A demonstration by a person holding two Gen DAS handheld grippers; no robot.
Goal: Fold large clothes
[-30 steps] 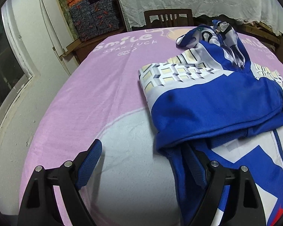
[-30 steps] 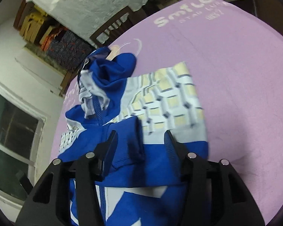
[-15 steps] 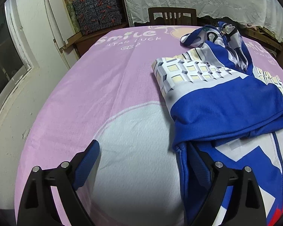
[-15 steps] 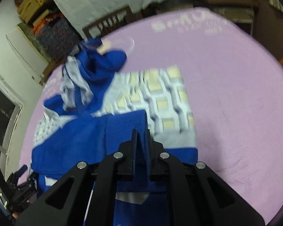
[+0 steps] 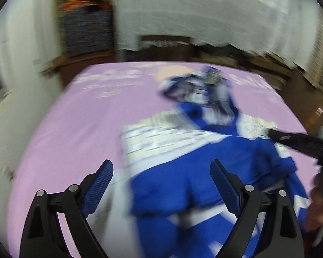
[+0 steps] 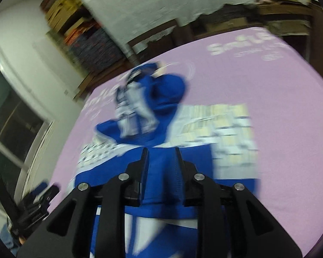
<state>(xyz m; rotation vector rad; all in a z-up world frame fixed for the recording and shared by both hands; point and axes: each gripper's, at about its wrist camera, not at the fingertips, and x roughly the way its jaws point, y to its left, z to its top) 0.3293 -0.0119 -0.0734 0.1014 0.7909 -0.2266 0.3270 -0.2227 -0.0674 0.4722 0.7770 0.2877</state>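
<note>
A large blue and white hooded jacket lies partly folded on the pink cloth-covered table. My left gripper is open and empty, held above the jacket's near left part. The right gripper shows at the right edge of the left wrist view. In the right wrist view the jacket fills the middle and my right gripper has its jaws a narrow gap apart around a fold of blue fabric. Both views are blurred by motion.
A wooden chair stands behind the table's far edge, under a white curtain. Stacked boxes stand at the back left. A window is on the left wall.
My left gripper has risen and swung right over the jacket, staying open. My right gripper, shut on the blue fold half a second ago, now shows its jaws a little apart.
</note>
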